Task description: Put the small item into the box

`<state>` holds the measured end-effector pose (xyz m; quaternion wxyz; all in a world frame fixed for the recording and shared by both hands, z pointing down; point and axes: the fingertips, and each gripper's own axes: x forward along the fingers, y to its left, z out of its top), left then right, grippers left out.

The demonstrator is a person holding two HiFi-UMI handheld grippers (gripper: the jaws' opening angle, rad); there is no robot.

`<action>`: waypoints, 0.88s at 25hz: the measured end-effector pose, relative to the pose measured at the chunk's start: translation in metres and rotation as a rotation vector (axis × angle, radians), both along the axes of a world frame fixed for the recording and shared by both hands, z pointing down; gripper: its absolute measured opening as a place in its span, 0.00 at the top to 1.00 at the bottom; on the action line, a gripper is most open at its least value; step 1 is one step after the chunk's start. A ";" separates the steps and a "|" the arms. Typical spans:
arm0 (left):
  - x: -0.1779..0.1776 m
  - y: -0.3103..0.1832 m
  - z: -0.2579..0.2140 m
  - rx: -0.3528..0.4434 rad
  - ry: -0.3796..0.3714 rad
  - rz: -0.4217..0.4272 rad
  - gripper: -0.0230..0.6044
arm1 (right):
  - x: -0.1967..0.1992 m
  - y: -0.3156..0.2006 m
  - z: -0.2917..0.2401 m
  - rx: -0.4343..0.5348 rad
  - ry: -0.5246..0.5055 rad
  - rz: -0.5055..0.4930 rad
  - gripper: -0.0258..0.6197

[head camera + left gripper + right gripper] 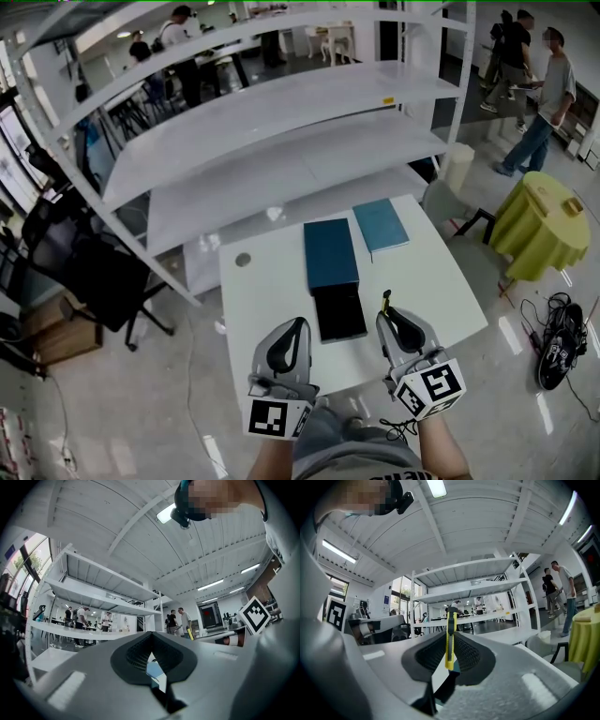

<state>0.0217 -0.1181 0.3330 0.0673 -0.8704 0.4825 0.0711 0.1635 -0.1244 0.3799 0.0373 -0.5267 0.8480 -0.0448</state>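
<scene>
Now a big white shelf rack (281,122) is standing far ahead of both tongs, behind the white tabletop (262,309). On this tabletop a dark blue box (330,251) is lying ahead of the tongs, between the left and the right one. A black flat piece (339,314) is touching its near end and is sitting right between the two tongs. A lighter blue-green piece (380,225) is lying farther ahead of the right tongs, just beside the box. The left tongs (297,326) are staying pressed together with nothing between them. The right tongs (390,317) are clamping a small yellow utility knife (450,637), which is standing upright above the tabletop, beside the black piece and not inside the box.
</scene>
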 end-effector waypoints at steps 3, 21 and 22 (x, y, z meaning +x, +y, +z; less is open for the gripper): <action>-0.001 -0.009 0.001 -0.002 -0.001 0.014 0.94 | -0.006 -0.013 0.010 -0.045 0.004 -0.007 0.88; -0.016 -0.060 0.025 -0.062 -0.009 0.076 0.94 | -0.031 -0.060 0.078 -0.325 0.028 0.012 0.88; -0.017 -0.062 0.025 -0.064 -0.007 0.079 0.94 | -0.033 -0.062 0.081 -0.341 0.030 0.013 0.88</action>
